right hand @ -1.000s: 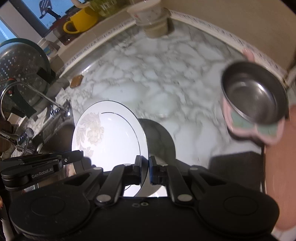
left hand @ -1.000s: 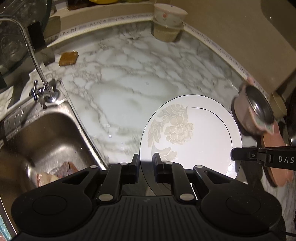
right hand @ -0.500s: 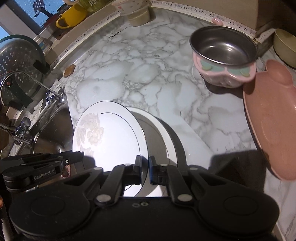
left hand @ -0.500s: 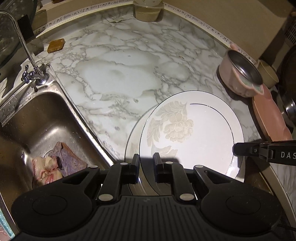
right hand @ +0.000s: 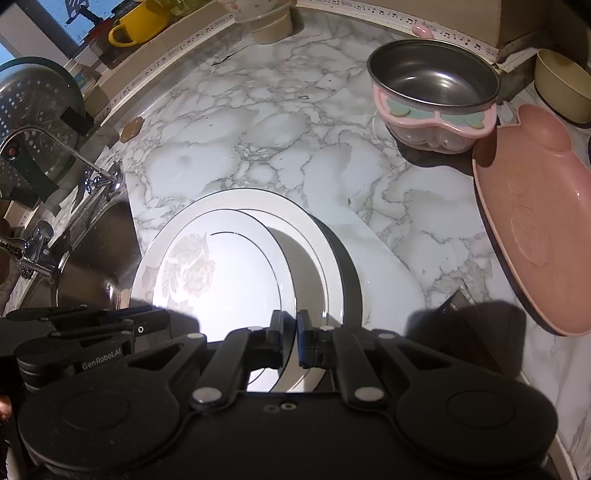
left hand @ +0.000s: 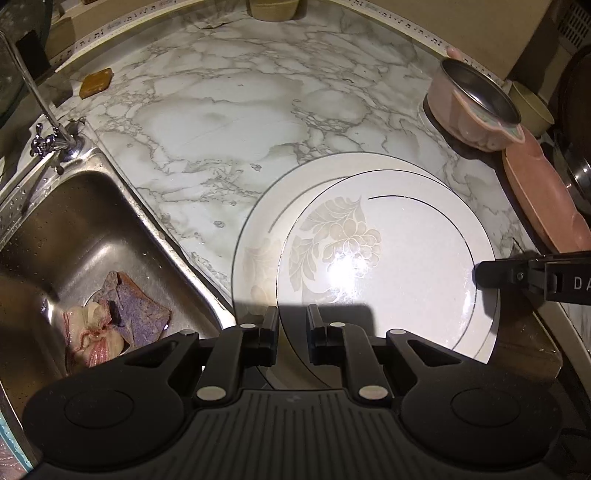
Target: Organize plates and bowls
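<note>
Left gripper (left hand: 291, 328): at six o'clock in the left wrist view, it is pinching the near rim of the floral plate (left hand: 388, 266); the fingers (left hand: 270, 330) are drawn close with only the rim between them.
Right gripper (right hand: 290, 341): at six o'clock in the right wrist view, its fingers are squeezing the same plate's opposite rim, almost pressed together; in the left view its tip is reaching in at three o'clock.
Why two grips: judging by the opposite holds, the wide plate is being kept level and steady so neither thin rim is slipping out.
Floral plate: it is hanging tilted over the larger white plate (left hand: 258, 236), which is lying flat on the marble counter (left hand: 221, 122); whether the two are touching I cannot tell.
Step in hand: it looks like the smaller plate is being stacked onto the larger, like with like.
Sink (left hand: 55, 236): at nine o'clock in the left view, it is holding wet cloths (left hand: 118, 321), so the stack is staying on the dry counter beside it.
Pink tray (right hand: 535, 221): at three o'clock in the right view, it is lying apart.
Steel bowl (right hand: 434, 79): at one o'clock, it is sitting in its pink holder, waiting for sorting.
Beige bowl (right hand: 563, 85): at two o'clock, farther back.
Stacked bowls (right hand: 266, 16): at twelve o'clock, against the wall.
</note>
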The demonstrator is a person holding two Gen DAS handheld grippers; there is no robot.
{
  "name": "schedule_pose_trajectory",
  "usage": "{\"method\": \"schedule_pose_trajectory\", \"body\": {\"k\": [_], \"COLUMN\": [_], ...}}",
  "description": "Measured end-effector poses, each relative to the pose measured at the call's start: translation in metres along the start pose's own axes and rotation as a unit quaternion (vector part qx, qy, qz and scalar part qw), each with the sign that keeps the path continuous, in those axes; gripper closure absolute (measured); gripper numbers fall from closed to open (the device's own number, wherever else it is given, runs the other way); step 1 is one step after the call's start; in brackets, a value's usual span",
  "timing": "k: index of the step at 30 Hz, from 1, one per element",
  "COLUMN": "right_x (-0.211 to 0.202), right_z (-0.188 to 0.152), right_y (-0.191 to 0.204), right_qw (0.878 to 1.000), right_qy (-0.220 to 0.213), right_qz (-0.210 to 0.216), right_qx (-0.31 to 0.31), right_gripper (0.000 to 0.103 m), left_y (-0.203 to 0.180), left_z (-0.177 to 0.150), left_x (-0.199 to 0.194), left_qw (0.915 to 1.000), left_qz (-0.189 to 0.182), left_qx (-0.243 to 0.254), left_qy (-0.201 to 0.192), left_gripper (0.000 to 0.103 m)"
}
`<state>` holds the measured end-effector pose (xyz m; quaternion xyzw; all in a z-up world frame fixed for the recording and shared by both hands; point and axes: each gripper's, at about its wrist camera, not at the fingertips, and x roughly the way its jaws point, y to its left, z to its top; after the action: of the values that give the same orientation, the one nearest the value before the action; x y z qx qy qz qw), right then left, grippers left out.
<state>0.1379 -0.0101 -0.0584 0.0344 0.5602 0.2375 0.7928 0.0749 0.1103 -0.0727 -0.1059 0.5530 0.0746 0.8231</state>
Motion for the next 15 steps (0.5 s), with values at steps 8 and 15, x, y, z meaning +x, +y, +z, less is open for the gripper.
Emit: {"method": "schedule_pose_trajectory", "body": {"k": [8, 15], "right_x": [0.008, 0.010], "right_z": [-0.001, -0.003], "right_y": [0.002, 0.000], "right_qw": [1.000, 1.000], "right_qy": [0.008, 0.001], "right_qz": [0.005, -0.014], "right_qx": [0.000, -0.019], "right_gripper": [0.095, 0.092], "left_y": [-0.023, -0.016], "left_z": [0.003, 0.001], "left_x": [-0.002, 0.003], "left_qw": [0.9993, 0.9992], "left_qz": [-0.010, -0.021], "left_qx": [0.036, 0.033], "left_qy": [-0.003, -0.004], "left_gripper": [0.090, 0.091]}}
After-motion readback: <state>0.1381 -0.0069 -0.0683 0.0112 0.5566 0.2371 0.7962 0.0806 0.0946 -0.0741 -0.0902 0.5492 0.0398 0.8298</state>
